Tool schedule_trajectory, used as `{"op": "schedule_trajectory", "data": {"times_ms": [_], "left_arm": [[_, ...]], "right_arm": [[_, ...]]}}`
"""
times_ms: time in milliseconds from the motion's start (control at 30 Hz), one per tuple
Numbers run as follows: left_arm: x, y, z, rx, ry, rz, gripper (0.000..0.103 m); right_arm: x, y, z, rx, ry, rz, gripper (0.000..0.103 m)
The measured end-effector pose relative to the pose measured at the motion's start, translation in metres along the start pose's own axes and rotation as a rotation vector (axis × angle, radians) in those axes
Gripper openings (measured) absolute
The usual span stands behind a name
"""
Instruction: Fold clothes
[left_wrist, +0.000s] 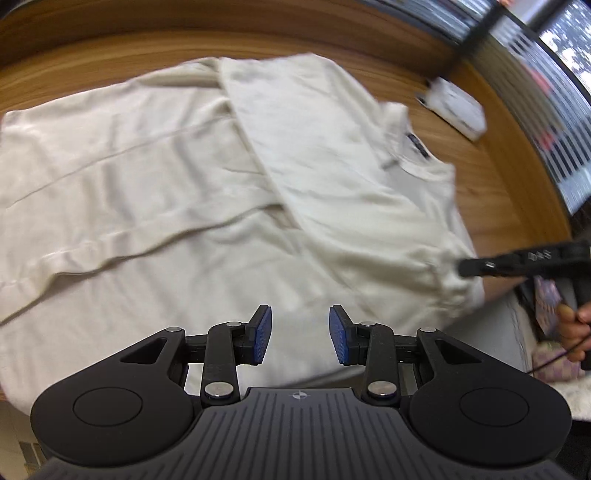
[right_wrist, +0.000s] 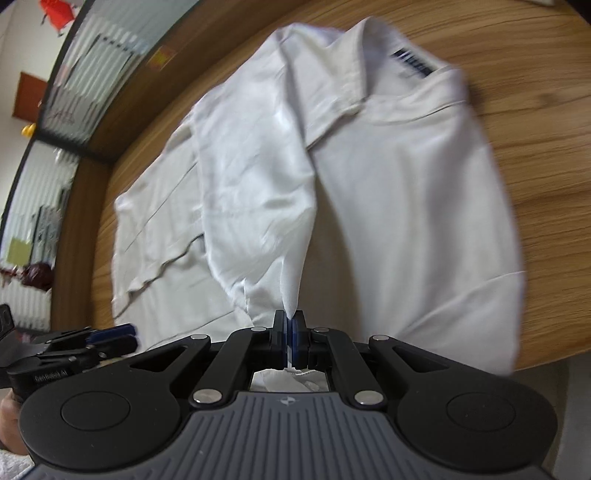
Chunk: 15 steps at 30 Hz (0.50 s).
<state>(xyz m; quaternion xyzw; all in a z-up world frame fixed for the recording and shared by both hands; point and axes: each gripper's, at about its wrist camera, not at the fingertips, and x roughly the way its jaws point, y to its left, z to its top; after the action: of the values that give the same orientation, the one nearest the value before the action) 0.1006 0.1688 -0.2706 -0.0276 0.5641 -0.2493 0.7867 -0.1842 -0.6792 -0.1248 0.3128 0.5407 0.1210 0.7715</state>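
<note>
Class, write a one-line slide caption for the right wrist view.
Right gripper shut on a pinch of the cream shirt, lifting a fold above the wooden table.

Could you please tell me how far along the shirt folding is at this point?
Done: one side of the cream shirt already lies folded over its body on the wooden table. In hand: the right gripper is shut on a pinch of the fabric, lifted off the table; the left gripper is open over the cloth, holding nothing. Left: the remaining folds.

Matt cream cloth shirt (left_wrist: 155, 155), smooth wood-grain table (left_wrist: 491, 177)
</note>
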Motion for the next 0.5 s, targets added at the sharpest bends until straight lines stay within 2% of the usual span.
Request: {"op": "schedule_trajectory", "data": {"times_ms": [200,400,500], "left_arm": [[0.001,0.008,0.012,-0.040,-0.016,0.031,0.038],[0.004,0.010,0.018,-0.043,-0.011,0.060,0.038],[0.007,0.015,0.017,-0.043,-0.006,0.069,0.038]], "right_arm": [[-0.009,-0.013,0.017,0.007,-0.052,-0.045,0.002],[-0.018,-0.010,0.030,0.006,-0.101,-0.039,0.003],[-0.012,-0.009,0.033,-0.003,-0.074,-0.063,0.004]]}}
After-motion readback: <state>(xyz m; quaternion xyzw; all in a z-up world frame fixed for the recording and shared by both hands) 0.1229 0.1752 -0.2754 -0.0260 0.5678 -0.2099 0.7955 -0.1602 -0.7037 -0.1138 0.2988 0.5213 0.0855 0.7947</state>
